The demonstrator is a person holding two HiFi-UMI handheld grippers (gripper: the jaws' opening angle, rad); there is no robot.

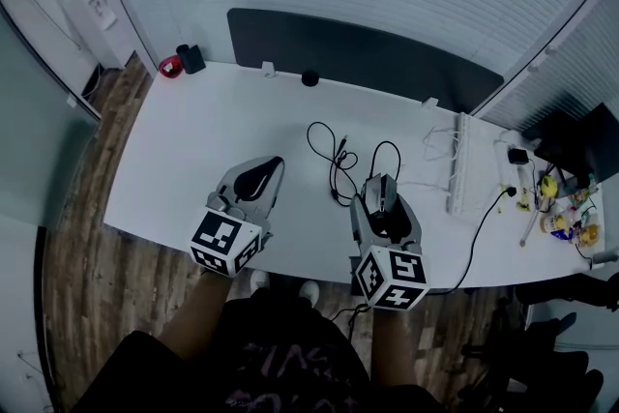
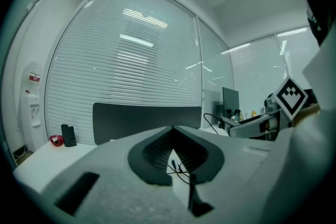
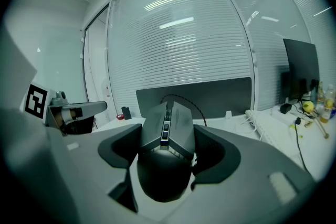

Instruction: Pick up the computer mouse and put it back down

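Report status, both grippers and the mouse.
Left gripper shut, empty. Right gripper shut on mouse. Cable loops just ahead.

The left gripper (image 2: 172, 129) hangs low over a white desk (image 2: 47, 157), its grey jaws drawn together at the tips with nothing between them. Through the narrow gap below the tips, a thin black cable (image 2: 178, 168) lies on the desktop. A dark partition screen (image 2: 147, 120) stands along the desk's far edge before closed window blinds (image 2: 131, 60). A small black box (image 2: 68, 135) sits beside a red object (image 2: 56, 140) at far left. The right gripper (image 2: 236, 127) shows at right.
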